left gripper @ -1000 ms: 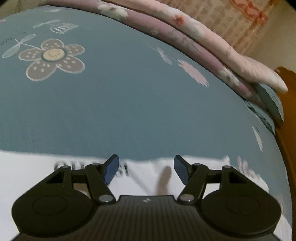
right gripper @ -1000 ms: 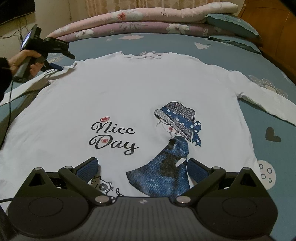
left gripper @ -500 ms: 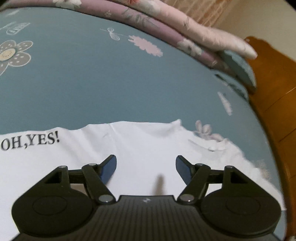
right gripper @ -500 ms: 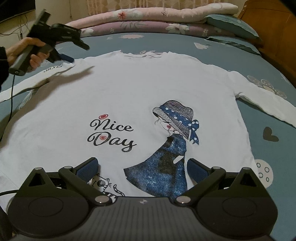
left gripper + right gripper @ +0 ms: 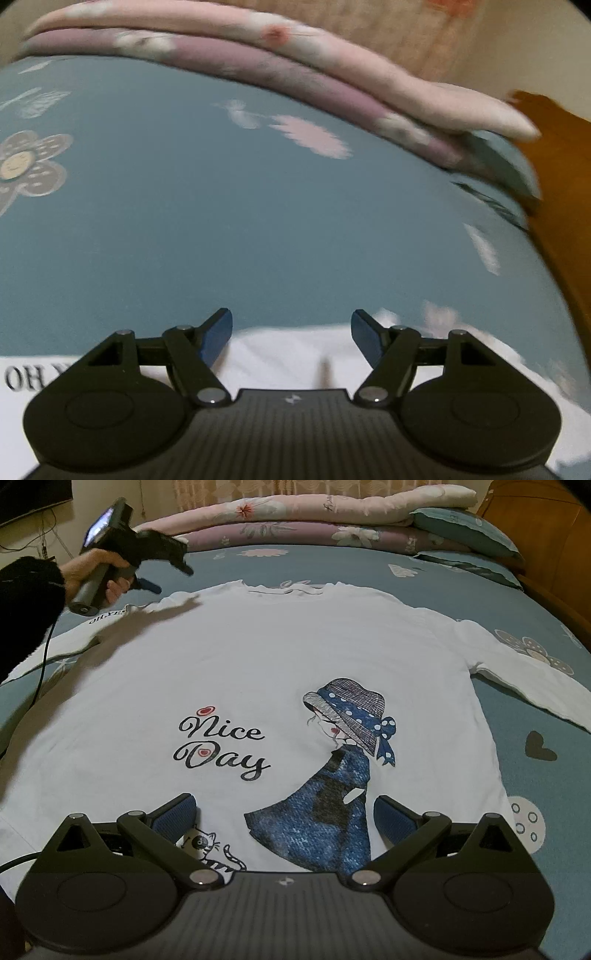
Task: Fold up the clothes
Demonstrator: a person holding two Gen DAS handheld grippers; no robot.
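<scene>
On the teal bedspread [image 5: 461,602], the white shirt [image 5: 258,657] lies flat beneath both released tools, left [image 5: 173,579] and right [image 5: 284,816].

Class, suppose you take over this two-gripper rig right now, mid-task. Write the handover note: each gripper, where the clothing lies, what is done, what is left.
Left gripper: open, empty, raised over the white shirt near its shoulder and the printed sleeve; its jaws have just been opening.
Right gripper: open, empty, hovering over the shirt's hem by the printed blue dress.
Shirt: spread flat, print side up, on the blue bedsheet, both sleeves stretched outward.
Done: laid out and smoothed.
Left: every fold; probably bring the sleeves in first, then fold the body.
</scene>
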